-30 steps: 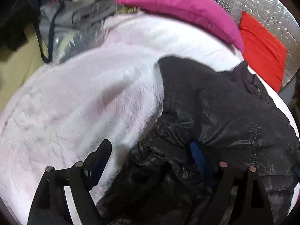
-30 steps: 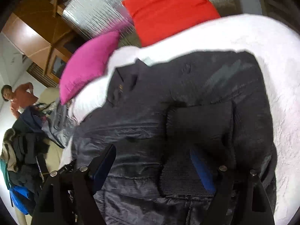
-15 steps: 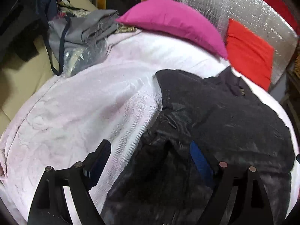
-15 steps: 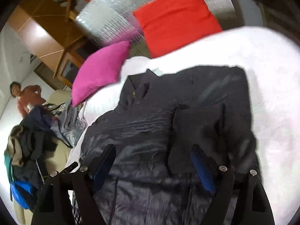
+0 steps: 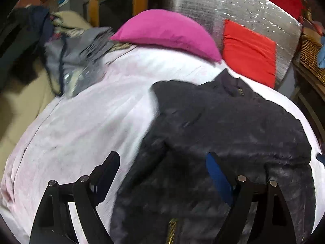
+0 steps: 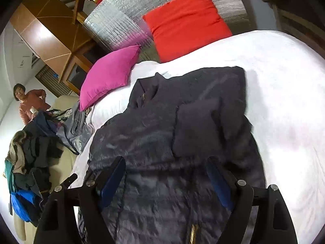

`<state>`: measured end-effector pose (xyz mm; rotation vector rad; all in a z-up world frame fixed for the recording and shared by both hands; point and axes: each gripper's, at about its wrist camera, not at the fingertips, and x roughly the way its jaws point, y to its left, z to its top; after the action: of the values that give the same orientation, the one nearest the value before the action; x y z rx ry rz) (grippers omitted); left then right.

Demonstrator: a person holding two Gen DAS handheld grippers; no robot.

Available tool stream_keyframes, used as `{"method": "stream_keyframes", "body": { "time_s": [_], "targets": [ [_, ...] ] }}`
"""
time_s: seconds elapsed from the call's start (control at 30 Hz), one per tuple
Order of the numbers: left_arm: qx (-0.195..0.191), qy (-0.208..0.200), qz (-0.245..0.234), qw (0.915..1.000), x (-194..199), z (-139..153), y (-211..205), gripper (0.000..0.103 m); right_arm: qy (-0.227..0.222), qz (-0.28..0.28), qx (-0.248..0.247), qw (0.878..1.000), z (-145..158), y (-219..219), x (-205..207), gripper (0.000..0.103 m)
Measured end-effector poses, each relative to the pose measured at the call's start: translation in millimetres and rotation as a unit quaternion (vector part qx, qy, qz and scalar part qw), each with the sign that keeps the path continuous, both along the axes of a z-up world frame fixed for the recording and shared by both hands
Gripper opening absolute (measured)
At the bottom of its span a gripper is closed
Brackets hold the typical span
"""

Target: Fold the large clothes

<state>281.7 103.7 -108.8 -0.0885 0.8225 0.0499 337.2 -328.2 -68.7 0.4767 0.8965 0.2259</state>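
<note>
A dark quilted jacket (image 5: 223, 126) (image 6: 178, 126) lies flat on a white bed cover (image 5: 85, 122) (image 6: 284, 93), collar toward the pillows, with a sleeve folded across its chest. My left gripper (image 5: 162, 162) hangs open above the jacket's left edge, one finger over the white cover and the other over the dark fabric. Over the jacket's lower part my right gripper (image 6: 166, 166) is open too. Neither holds anything, and both sit clear of the cloth.
A magenta pillow (image 5: 166, 32) (image 6: 109, 75) and a red cushion (image 5: 249, 50) (image 6: 186, 22) lean on a silver headboard (image 6: 126, 20). Clothes (image 6: 30, 154) are heaped on a beige sofa at left, with a grey garment (image 5: 81, 57). A person (image 6: 28, 101) stands behind. A wicker basket (image 5: 310, 55) sits at right.
Both grippers have drawn back and up from the jacket, so more of the bed and pillows shows. The jacket lies still. The jaws stayed open.
</note>
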Motion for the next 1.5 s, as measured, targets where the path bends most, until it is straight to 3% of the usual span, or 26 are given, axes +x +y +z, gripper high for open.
{"method": "stream_keyframes", "body": {
  "time_s": [0.07, 0.13, 0.33, 0.4, 0.47, 0.57, 0.67, 0.73, 0.83, 0.97, 1.17, 1.3, 1.5],
  "targets": [
    [-0.004, -0.003, -0.014, 0.9999, 11.2, 0.9, -15.5, 0.087, 0.023, -0.022, 0.012, 0.999, -9.1, -8.2, 15.7, 0.084],
    [-0.013, -0.010, -0.023, 0.9996, 18.9, -0.6, -28.1, 0.087, 0.039, -0.037, 0.079, 0.995, -19.3, -15.4, 26.3, 0.084],
    [-0.030, 0.003, -0.069, 0.9972, 63.0, -20.8, -97.5, 0.087, 0.022, 0.038, 0.142, 0.989, -21.5, 36.3, 59.8, 0.084],
    [-0.008, 0.035, -0.064, 0.9973, 77.0, -37.1, -113.5, 0.087, 0.027, 0.050, 0.137, 0.989, -31.0, 49.3, 80.5, 0.084],
    [0.009, 0.061, -0.061, 0.9962, 84.4, -52.4, -119.4, 0.087, 0.073, 0.012, 0.103, 0.992, -55.9, 47.4, 101.0, 0.084],
    [0.045, 0.048, -0.081, 0.9946, 78.0, -53.1, -126.6, 0.087, 0.079, 0.012, 0.106, 0.991, -55.3, 48.3, 107.8, 0.084],
    [0.016, 0.018, -0.072, 0.9971, 69.3, -36.9, -118.1, 0.087, 0.040, 0.023, 0.113, 0.993, -33.9, 52.4, 113.3, 0.084],
    [-0.001, 0.008, -0.064, 0.9979, 66.7, -31.8, -113.4, 0.087, 0.045, 0.025, 0.106, 0.993, -35.9, 55.6, 127.3, 0.084],
    [0.033, 0.063, -0.072, 0.9948, 79.4, -54.5, -118.5, 0.087, 0.084, 0.008, 0.086, 0.993, -60.0, 51.9, 147.2, 0.084],
    [0.032, 0.038, -0.076, 0.9958, 63.7, -38.4, -118.8, 0.087, 0.048, 0.019, 0.073, 0.996, -39.4, 55.3, 125.0, 0.084],
    [0.029, 0.010, -0.053, 0.9981, 24.7, -8.8, -109.9, 0.087, -0.025, 0.046, -0.022, 0.998, 15.0, 70.4, 49.4, 0.084],
    [0.036, 0.002, -0.048, 0.9982, -11.7, 4.7, -106.2, 0.087, -0.051, 0.053, -0.063, 0.995, 34.8, 77.4, -5.5, 0.084],
    [0.033, -0.013, -0.057, 0.9978, -55.8, 22.4, -111.4, 0.087, -0.071, 0.049, -0.080, 0.993, 51.5, 86.4, -63.6, 0.084]
  ]
}}
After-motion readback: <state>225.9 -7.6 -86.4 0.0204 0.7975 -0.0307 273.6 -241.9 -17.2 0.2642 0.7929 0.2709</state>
